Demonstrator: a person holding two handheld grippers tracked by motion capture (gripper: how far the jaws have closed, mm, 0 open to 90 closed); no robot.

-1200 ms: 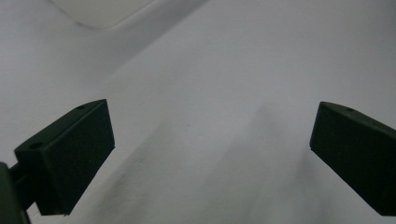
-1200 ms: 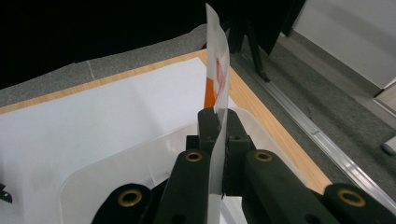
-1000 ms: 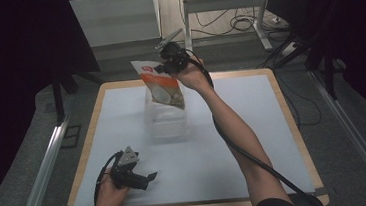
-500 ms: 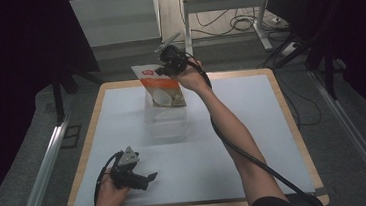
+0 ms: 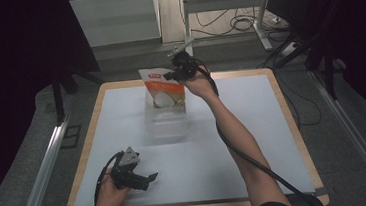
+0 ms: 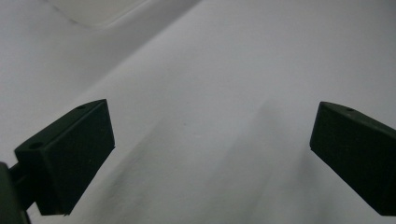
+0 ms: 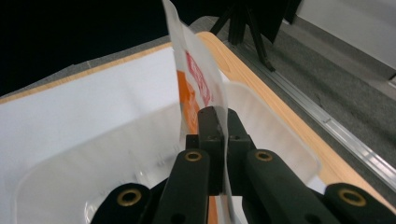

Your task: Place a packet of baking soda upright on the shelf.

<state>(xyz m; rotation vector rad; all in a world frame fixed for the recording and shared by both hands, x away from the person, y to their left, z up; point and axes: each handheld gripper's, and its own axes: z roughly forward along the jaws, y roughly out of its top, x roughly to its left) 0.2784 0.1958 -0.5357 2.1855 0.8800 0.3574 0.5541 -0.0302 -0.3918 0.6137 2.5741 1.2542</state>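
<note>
A white and orange snack pouch [image 5: 164,91] [image 7: 194,84] hangs upright with its lower end inside a clear plastic tub [image 5: 167,122] [image 7: 84,172] at the table's far middle. My right gripper [image 5: 174,75] [image 7: 218,126] is shut on the pouch's upper right edge, above the tub. Near the front left of the white table [image 5: 253,127], my left gripper [image 5: 147,179] [image 6: 210,154] rests low over the surface, jaws wide apart with nothing between them.
A wooden rim [image 5: 293,123] borders the table [image 7: 261,74]. Metal rails [image 5: 41,170] run along both sides on the grey floor. A desk frame and cables [image 5: 234,23] stand beyond the far edge.
My right gripper has carried the pouch a little lower and nearer over the tub. The left gripper has stayed where it was.
</note>
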